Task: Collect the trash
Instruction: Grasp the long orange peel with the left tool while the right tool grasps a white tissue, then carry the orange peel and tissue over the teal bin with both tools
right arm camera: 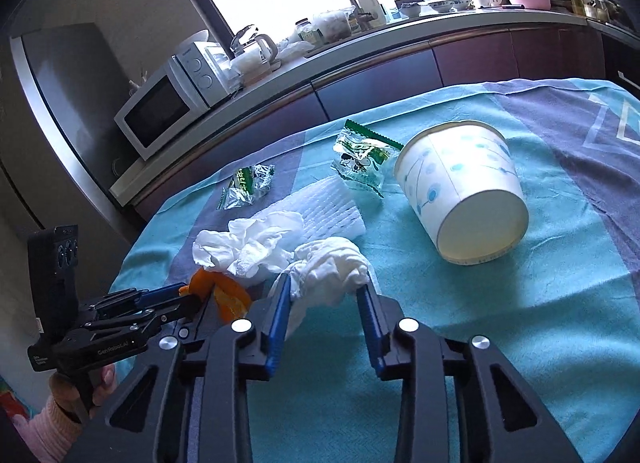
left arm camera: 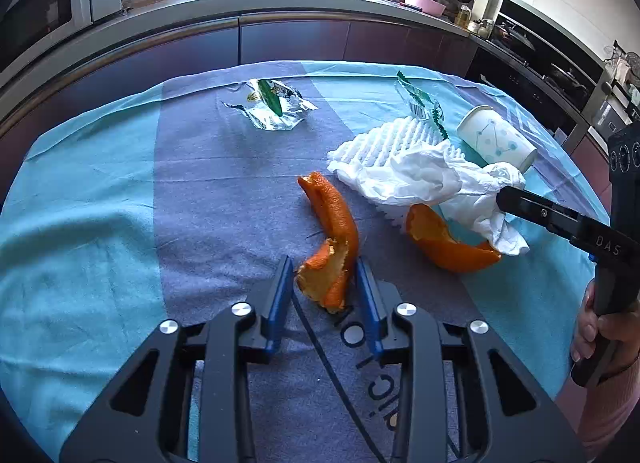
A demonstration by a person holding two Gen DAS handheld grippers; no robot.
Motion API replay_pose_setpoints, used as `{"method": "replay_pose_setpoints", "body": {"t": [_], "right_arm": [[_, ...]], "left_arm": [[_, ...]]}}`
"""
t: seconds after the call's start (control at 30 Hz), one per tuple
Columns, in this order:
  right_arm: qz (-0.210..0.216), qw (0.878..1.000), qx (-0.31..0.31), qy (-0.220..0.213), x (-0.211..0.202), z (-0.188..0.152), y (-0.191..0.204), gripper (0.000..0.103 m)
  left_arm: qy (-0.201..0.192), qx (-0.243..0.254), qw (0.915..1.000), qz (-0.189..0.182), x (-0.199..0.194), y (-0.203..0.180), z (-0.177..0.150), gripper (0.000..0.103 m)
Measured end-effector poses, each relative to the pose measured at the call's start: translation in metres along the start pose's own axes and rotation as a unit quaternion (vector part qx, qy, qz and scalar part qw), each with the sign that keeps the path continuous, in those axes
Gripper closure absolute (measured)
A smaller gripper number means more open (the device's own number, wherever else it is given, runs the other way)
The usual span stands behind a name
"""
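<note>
**Gripping peel and tissue at once: where the pickup could slip**

Holding two pieces of trash together invites trouble on both sides; the left gripper [left arm camera: 325,277] has its blue fingers [left arm camera: 280,295] set on either side of the near end of a long curled orange peel [left arm camera: 334,231], apparently pinching it, though most of the strip lies beyond the tips on the blue tablecloth [left arm camera: 100,223], so I judge it could swing, tear at the curl, or slide out on its waxy skin; the right gripper [right arm camera: 326,291] is closed part-way on a crumpled tissue [right arm camera: 332,271], and such soft paper may shred or pull free with only a wisp caught; it lies touching a second tissue wad [right arm camera: 248,243], which rests on a sheet of white foam netting [right arm camera: 328,207] and could be dragged along; a second peel [left arm camera: 448,243] lies just beside the tissue and may be knocked aside; the two tools work near each other and could collide.

The paper cup [right arm camera: 464,195] lies tipped on its side, open mouth toward the right camera, and could roll if bumped; two torn snack wrappers [right arm camera: 246,187] [right arm camera: 362,161] wait untouched farther back.

Readable writing: "DAS" on the right tool in the left view; "GenRobot.AI" on the left tool in the right view; partial letters on the cloth; wrapper print is too small to read.
</note>
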State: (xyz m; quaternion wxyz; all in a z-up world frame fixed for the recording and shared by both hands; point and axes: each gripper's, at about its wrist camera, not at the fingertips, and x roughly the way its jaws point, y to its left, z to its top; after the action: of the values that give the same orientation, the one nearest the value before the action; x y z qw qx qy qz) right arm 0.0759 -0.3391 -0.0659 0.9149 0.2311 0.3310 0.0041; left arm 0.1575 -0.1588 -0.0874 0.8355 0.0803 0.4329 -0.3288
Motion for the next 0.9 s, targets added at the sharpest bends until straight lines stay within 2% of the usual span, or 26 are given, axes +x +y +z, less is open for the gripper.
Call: {"method": "replay_pose_setpoints", "body": {"t": [0.1, 0.3, 0.6, 0.9], "right_arm": [[0.004, 1.0, -0.003, -0.003, -0.003, -0.001, 0.001, 0.087], [0.008, 1.0, -0.004, -0.016, -0.013, -0.002, 0.004, 0.091], [0.011, 0.999, -0.009, -0.04, -0.034, -0.002, 0.01, 0.091], [0.033, 0.996, -0.037, -0.072, -0.059, 0.001, 0.033, 0.092]], "left_arm": [[-0.003, 0.002, 1.0, -0.004, -0.001, -0.002, -0.001, 0.082], [-0.012, 0.008, 0.9998, -0.017, -0.008, -0.006, -0.007, 0.088], [-0.03, 0.001, 0.9993, -0.023, -0.035, 0.001, -0.021, 0.089], [-0.052, -0.002, 0.9985, -0.019, -0.066, 0.011, -0.036, 0.089]]}}
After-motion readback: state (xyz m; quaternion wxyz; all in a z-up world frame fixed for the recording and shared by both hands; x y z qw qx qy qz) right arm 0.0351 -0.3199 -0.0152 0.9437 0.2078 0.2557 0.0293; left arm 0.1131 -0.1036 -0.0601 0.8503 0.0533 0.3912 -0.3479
